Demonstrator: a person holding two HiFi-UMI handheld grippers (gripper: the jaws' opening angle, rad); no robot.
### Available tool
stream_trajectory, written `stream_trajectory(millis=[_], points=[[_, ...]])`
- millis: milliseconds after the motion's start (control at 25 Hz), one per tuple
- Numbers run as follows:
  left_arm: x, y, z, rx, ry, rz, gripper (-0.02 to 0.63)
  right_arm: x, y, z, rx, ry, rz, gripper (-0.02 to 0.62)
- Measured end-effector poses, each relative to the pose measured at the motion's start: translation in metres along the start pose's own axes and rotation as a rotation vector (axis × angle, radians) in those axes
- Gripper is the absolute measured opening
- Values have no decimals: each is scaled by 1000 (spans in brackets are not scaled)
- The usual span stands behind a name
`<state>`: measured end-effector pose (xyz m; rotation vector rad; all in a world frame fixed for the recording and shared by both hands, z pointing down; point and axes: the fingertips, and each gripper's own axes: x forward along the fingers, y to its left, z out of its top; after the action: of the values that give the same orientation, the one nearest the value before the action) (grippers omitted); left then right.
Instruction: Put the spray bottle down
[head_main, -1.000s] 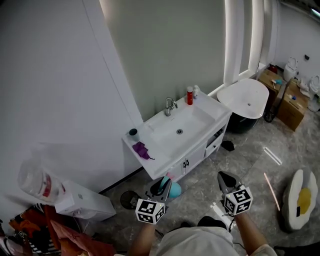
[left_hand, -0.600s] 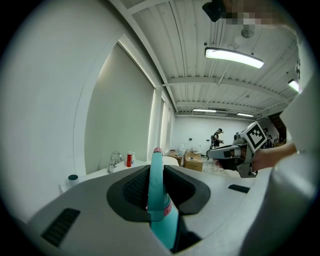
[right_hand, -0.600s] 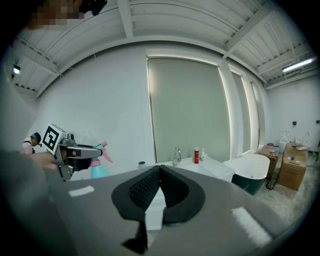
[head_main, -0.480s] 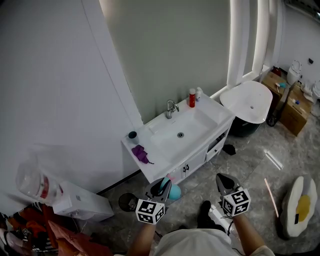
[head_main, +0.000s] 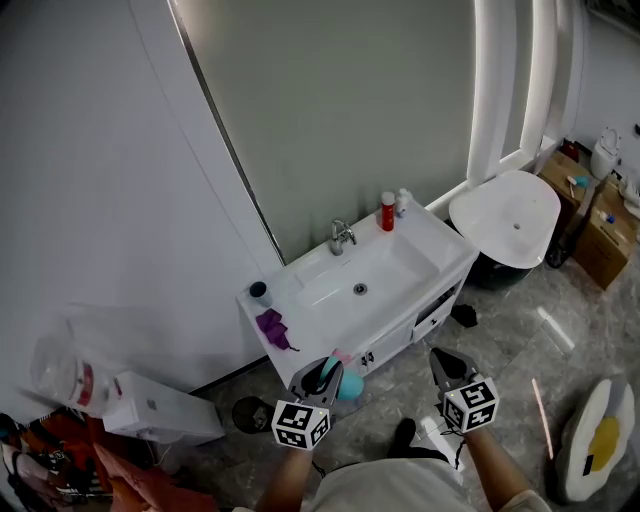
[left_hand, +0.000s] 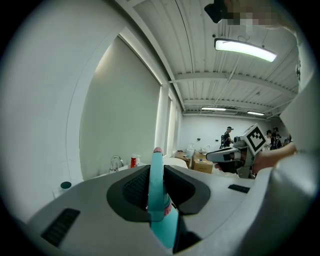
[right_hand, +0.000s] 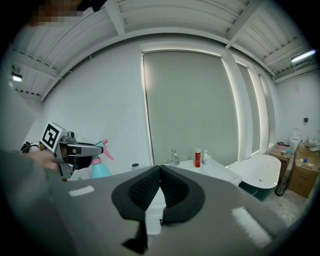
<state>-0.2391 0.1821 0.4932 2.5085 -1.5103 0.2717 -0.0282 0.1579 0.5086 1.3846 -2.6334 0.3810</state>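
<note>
A teal spray bottle (head_main: 345, 381) with a pink nozzle hangs in my left gripper (head_main: 322, 373), whose jaws are shut on its neck. In the left gripper view the bottle (left_hand: 159, 210) stands upright between the black pads. The right gripper view shows the same bottle (right_hand: 99, 165) off to the left. My right gripper (head_main: 447, 363) is shut with nothing in it; its pads (right_hand: 172, 192) meet at the tips. Both grippers hover in front of a white sink cabinet (head_main: 420, 300).
On the sink top stand a tap (head_main: 341, 236), a red bottle (head_main: 387, 212), a small white bottle (head_main: 402, 203), a dark cup (head_main: 259, 291) and a purple cloth (head_main: 272, 325). A white bathtub (head_main: 507, 218) sits right, cardboard boxes (head_main: 612, 240) beyond. A white box (head_main: 160, 410) lies on the floor at left.
Both grippers have come closer to the sink cabinet, which now sits nearer and lower in the head view. The left grip on the bottle is unchanged.
</note>
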Motion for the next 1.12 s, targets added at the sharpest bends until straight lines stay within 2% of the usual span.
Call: stream_trajectory(millis=[240, 560, 880, 1120], points=[[56, -9, 15, -3, -2, 39, 84, 25, -57, 17, -8, 0, 43, 11], [119, -27, 18, -18, 20, 62, 84, 47, -125, 13, 11, 34, 64, 11], [161, -27, 30, -6, 35, 57, 84, 66, -163, 16, 34, 43, 63, 11], [197, -10, 28, -12, 50, 43, 84, 95, -177, 12, 39, 71, 61, 11]])
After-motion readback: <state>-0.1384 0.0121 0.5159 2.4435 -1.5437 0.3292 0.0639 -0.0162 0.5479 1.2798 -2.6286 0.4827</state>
